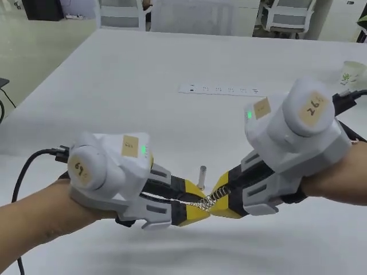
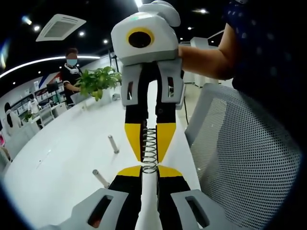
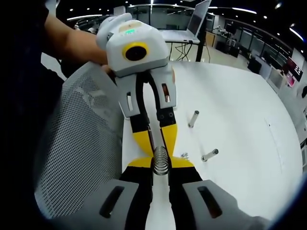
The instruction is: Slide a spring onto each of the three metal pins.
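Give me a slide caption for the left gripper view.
Left gripper and right gripper pinch one coiled metal spring beside two short metal pins.

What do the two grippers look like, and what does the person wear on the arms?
The left gripper and the right gripper both have rounded white bodies, black jaws with yellow tips, a green light and tan stickers with handwritten numbers. A black cable leaves the left one. The person wears a dark, dotted short sleeve.
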Action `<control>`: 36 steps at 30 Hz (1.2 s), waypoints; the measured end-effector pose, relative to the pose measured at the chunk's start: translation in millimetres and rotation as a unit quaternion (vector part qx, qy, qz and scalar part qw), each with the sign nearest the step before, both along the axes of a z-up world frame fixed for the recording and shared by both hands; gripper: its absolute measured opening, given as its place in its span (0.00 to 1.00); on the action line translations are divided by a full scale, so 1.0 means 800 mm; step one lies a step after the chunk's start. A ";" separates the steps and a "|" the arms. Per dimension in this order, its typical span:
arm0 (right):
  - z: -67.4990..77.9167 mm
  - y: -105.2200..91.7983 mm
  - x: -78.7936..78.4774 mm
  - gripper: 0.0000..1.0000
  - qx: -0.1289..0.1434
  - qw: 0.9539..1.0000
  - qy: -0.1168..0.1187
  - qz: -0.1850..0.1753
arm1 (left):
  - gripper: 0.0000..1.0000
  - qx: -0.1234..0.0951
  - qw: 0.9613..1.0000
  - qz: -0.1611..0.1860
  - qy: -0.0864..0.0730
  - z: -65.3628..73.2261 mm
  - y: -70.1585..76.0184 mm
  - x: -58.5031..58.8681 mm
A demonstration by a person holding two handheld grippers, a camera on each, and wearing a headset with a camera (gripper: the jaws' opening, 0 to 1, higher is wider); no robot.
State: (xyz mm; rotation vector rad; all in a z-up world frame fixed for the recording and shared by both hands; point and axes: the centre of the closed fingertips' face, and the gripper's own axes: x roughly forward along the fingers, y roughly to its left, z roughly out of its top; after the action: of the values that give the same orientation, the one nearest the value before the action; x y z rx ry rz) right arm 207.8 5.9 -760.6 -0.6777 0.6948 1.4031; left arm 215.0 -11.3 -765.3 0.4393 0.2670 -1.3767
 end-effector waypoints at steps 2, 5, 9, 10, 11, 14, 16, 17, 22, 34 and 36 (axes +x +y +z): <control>0.001 0.002 -0.001 0.09 0.001 1.000 -0.003 0.004 | 0.03 0.001 1.000 0.000 0.000 -0.001 0.000 0.000; 0.003 0.004 -0.001 0.09 0.000 1.000 -0.003 0.005 | 0.03 0.000 1.000 -0.001 0.001 -0.001 -0.001 -0.001; 0.004 0.006 -0.001 0.09 0.000 1.000 -0.001 0.005 | 0.03 -0.002 1.000 -0.001 0.002 -0.001 -0.002 -0.001; 0.005 0.007 -0.001 0.09 0.001 1.000 0.000 0.005 | 0.03 -0.002 1.000 -0.002 0.002 0.000 -0.002 -0.001; 0.005 0.007 -0.001 0.09 0.000 1.000 0.000 0.006 | 0.03 -0.002 1.000 -0.002 0.002 0.000 -0.002 -0.001; 0.005 0.007 -0.001 0.09 -0.002 1.000 -0.001 0.006 | 0.03 -0.003 1.000 -0.002 0.003 0.000 -0.002 -0.001; 0.005 0.007 -0.001 0.09 -0.003 1.000 -0.002 0.007 | 0.03 -0.002 1.000 -0.002 0.003 0.000 -0.002 -0.001; 0.005 0.007 -0.001 0.09 -0.003 1.000 -0.002 0.007 | 0.03 -0.002 1.000 -0.002 0.003 0.000 -0.003 -0.001; 0.003 0.006 -0.001 0.09 -0.008 1.000 -0.003 0.008 | 0.03 -0.002 1.000 -0.001 0.005 -0.002 -0.003 -0.001; 0.004 -0.001 0.006 0.09 -0.015 1.000 -0.004 0.005 | 0.15 -0.007 0.999 0.022 0.036 -0.006 0.005 0.003; 0.004 -0.003 0.007 0.09 -0.016 1.000 -0.003 0.003 | 0.17 -0.009 0.999 0.028 0.041 -0.007 0.009 0.005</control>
State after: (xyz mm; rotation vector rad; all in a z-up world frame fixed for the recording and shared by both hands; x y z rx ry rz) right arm 213.4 3.3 -757.4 -0.7094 0.7124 1.3972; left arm 218.9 -4.5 -770.6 0.3593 0.3316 -1.3437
